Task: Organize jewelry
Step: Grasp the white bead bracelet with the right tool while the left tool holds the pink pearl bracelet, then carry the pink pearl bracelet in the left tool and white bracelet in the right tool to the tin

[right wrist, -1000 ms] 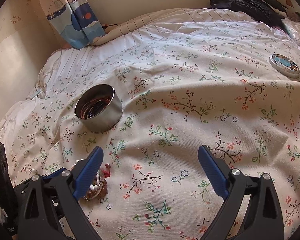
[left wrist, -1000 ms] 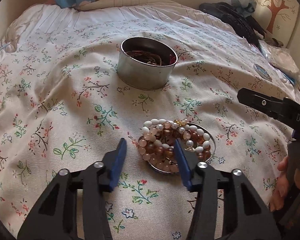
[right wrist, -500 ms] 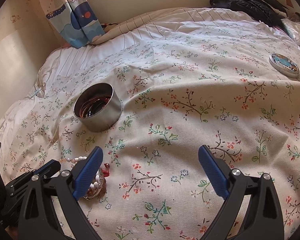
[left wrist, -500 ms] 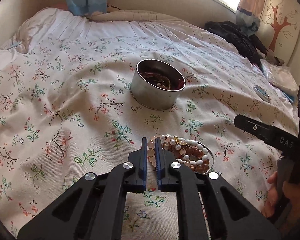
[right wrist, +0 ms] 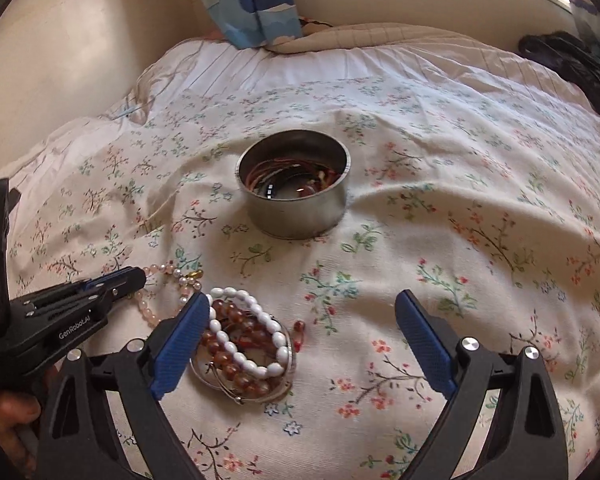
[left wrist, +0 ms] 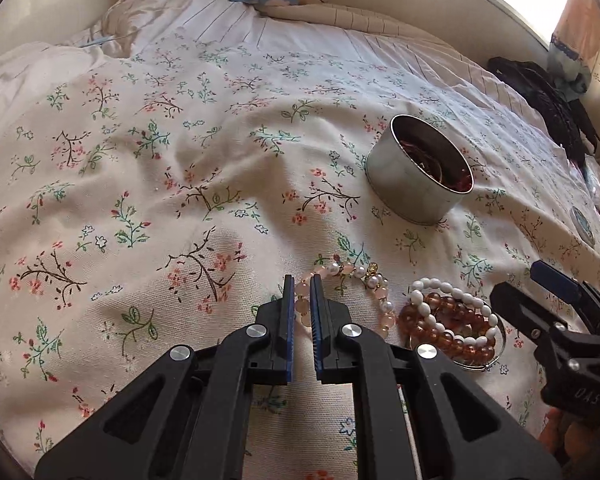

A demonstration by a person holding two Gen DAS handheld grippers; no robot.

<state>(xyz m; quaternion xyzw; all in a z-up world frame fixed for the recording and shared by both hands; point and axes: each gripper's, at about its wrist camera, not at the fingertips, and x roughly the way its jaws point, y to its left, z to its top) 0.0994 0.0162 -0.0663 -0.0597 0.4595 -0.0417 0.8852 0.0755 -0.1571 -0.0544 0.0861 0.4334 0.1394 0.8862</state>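
Observation:
My left gripper (left wrist: 302, 292) is shut on a pink and pearl bead bracelet (left wrist: 364, 280), which trails to the right on the floral bedspread; it also shows in the right wrist view (right wrist: 172, 280). A pile of bracelets, white beads (left wrist: 456, 304) over amber beads (left wrist: 444, 328), lies beside it, and shows in the right wrist view (right wrist: 248, 344). A round metal tin (left wrist: 416, 184) holding bangles stands further back, also in the right wrist view (right wrist: 294, 196). My right gripper (right wrist: 300, 320) is open and empty, its left finger next to the pile.
The bed is covered by a floral sheet (left wrist: 140, 200). A small round lid (left wrist: 582, 220) lies at the right. Dark clothing (left wrist: 548, 96) lies at the far right edge. A blue curtain (right wrist: 252, 0) hangs at the head of the bed.
My left gripper shut on the pink bracelet and drew it left, out of the pile. My right gripper swung left, closer to the pile and the tin.

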